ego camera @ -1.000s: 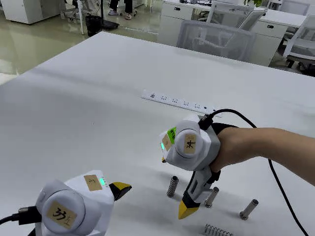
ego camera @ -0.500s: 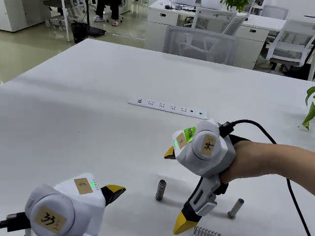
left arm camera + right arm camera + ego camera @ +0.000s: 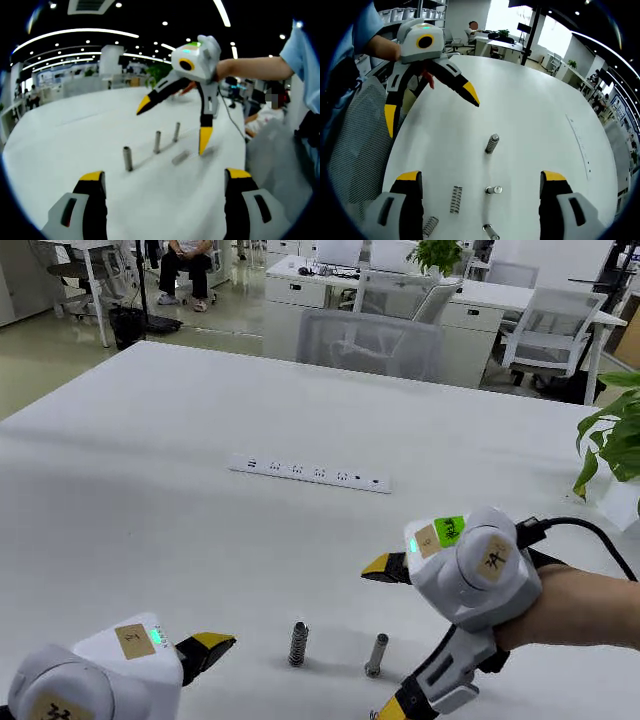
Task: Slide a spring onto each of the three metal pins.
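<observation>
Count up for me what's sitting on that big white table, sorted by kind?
Silver metal pins: 3, all upright
Coiled metal springs: 3, one on a pin and two lying loose
White power strip: 1
Total: 7

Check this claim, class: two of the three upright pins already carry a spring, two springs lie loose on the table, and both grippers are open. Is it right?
No. Only one pin carries a spring; the other two pins are bare, as the right gripper view shows. Two loose springs lie on the table, and the left gripper and right gripper are open.
</observation>
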A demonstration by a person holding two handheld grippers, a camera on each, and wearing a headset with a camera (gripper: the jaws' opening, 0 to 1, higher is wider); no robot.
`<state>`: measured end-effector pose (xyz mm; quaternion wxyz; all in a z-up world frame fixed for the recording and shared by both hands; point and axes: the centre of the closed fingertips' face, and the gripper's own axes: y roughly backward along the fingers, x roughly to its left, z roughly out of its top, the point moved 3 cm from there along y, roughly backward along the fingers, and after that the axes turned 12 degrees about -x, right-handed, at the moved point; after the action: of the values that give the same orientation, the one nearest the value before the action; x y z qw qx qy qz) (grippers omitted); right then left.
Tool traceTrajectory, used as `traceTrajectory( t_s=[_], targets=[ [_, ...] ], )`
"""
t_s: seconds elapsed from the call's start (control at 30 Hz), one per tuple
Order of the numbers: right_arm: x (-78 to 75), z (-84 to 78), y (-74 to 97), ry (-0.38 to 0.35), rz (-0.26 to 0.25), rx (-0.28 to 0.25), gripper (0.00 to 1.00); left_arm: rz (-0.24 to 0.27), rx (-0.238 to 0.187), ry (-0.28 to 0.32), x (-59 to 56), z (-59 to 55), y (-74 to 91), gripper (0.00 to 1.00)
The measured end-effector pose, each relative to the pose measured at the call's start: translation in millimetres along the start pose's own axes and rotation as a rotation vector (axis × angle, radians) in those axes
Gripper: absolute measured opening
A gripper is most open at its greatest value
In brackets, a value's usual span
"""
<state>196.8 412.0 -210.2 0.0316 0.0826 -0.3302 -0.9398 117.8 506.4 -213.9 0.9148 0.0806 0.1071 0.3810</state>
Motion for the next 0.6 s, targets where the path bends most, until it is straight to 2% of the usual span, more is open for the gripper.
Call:
traceTrajectory(
  t_s=[0.2,0.6],
  targets=[
    [8.8,-16.4,26.5,-0.086,-0.078,-0.042,0.98,-0.013,0.006,-0.004,-4.1,-1.7,-2.1,1.00],
    [28.4,-47.5,64.6,-0.197,-0.195,-0.078,0.98,-0.041,0.023,-0.021,-4.0,-0.9,-8.6,1.00]
  ],
)
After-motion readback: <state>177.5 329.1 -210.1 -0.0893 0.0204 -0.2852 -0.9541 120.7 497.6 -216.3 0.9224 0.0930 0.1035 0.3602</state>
